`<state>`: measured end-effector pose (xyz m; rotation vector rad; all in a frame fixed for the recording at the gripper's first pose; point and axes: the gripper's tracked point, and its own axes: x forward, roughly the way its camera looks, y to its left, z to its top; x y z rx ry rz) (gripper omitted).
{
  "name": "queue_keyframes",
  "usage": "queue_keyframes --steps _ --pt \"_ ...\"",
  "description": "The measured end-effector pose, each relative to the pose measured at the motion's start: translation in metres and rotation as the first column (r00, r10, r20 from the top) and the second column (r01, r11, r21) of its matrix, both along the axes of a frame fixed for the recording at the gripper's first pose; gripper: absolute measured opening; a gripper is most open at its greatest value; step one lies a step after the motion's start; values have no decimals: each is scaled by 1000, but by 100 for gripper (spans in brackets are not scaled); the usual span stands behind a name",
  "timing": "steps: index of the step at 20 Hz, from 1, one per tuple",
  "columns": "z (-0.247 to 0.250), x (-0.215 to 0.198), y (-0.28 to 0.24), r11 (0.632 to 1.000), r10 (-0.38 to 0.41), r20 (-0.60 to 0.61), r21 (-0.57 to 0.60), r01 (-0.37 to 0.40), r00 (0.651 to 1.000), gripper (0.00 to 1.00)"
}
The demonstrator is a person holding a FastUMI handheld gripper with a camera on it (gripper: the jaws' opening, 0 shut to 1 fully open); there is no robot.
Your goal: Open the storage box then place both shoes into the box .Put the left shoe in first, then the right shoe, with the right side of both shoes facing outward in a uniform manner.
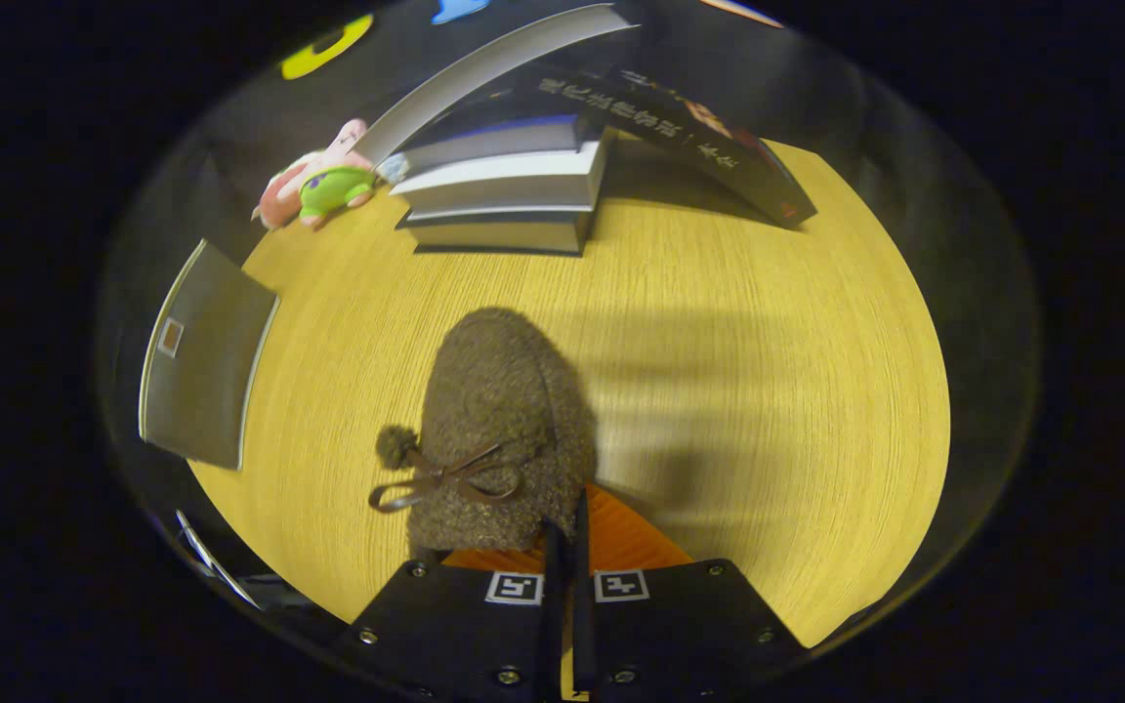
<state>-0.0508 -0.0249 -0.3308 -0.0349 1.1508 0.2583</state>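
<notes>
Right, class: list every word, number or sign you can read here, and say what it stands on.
Leaning dark book: pale characters, too blurred to read.
Grey board: small sticker, too small to read.
Gripper, shut on the fuzzy shoe: square markers, no words.

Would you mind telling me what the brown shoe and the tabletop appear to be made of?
The shoe, held at its rear edge by the closed gripper, looks like fuzzy, curly fleece or boucle fabric, matte, with a smooth bow. The tabletop looks like light wood or wood-grain laminate, showing fine parallel grain lines.
</notes>
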Motion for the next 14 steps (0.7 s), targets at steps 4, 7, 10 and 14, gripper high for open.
queue_keyframes --steps 4,7,10,14 --pt "10 -3 4 998 -56 -3 28 56 998 5" --pt "28 -5 15 993 -104 16 51 103 994 5" --pt "48 -8 33 989 -128 28 76 125 991 5" --pt "79 -9 62 987 -135 66 102 128 989 5"
